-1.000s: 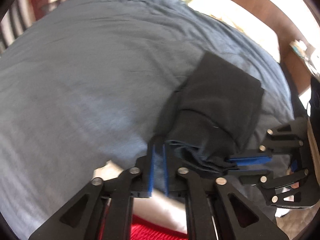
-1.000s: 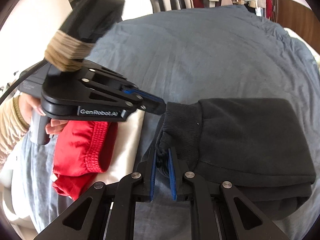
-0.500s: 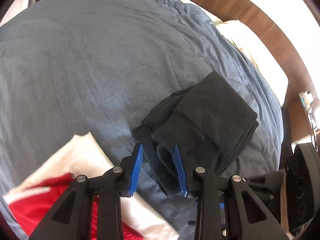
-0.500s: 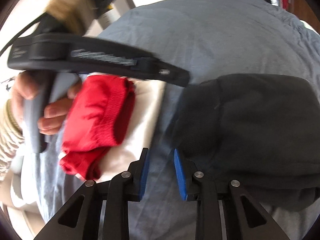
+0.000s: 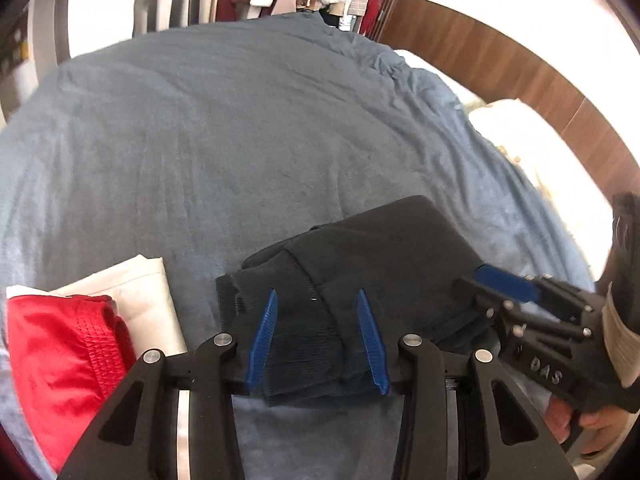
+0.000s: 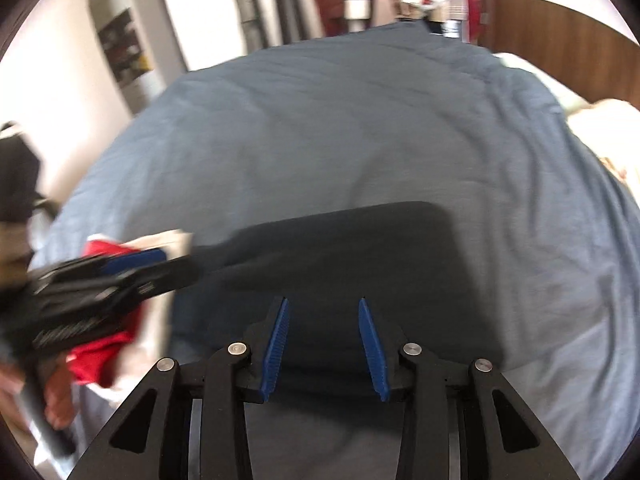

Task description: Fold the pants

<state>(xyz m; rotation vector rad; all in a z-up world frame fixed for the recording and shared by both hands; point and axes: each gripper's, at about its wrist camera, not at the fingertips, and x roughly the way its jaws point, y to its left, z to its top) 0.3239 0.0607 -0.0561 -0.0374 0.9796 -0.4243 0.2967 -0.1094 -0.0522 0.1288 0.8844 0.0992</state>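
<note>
Fingers [image 5: 266, 340] spread wide, pants [image 5: 372, 264] edges blurred

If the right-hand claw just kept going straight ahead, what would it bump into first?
Most likely the folded black pants. The right gripper has its jaws open, and the pants lie directly ahead on the blue bedspread. The picture is blurred, so the gap is unclear.

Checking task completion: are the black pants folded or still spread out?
Folded. The pants lie as a compact stacked rectangle on the bed, cuff layers at the near edge; both grippers are open, holding nothing.
</note>
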